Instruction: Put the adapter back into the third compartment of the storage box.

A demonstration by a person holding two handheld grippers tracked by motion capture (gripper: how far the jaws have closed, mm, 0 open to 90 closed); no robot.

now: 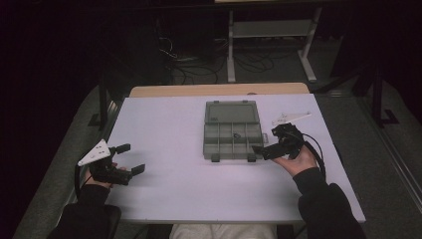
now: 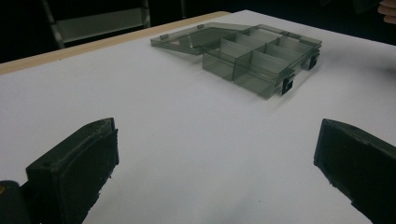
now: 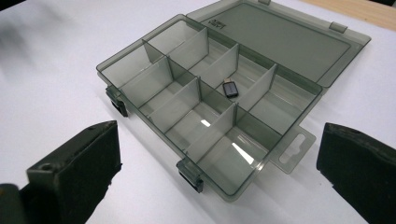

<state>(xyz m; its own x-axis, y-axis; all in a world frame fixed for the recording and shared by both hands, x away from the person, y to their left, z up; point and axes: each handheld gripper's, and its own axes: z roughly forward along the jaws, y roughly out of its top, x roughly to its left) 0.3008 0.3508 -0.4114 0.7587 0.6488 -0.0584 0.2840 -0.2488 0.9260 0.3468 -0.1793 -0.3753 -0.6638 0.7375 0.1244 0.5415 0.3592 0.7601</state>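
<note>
Smoky translucent plastic makes up the organiser box (image 3: 210, 107) just ahead of my right gripper (image 1: 263, 148), its lid (image 3: 285, 39) folded flat open beyond the thin-walled compartments. One small dark rectangular part (image 3: 230, 88) already lies in a far middle cell, so I judge the loading done or nearly so; closing the lid and its black latches (image 3: 191, 175) remains. Both tools stand spread and empty, my left gripper (image 1: 130, 158) well apart on the matte white table (image 2: 187, 140).

Ahead of the right gripper (image 3: 217, 177) lies the organizer box (image 3: 187, 123) — lid (image 3: 285, 39) behind, small adapter (image 3: 230, 88) inside.
</note>
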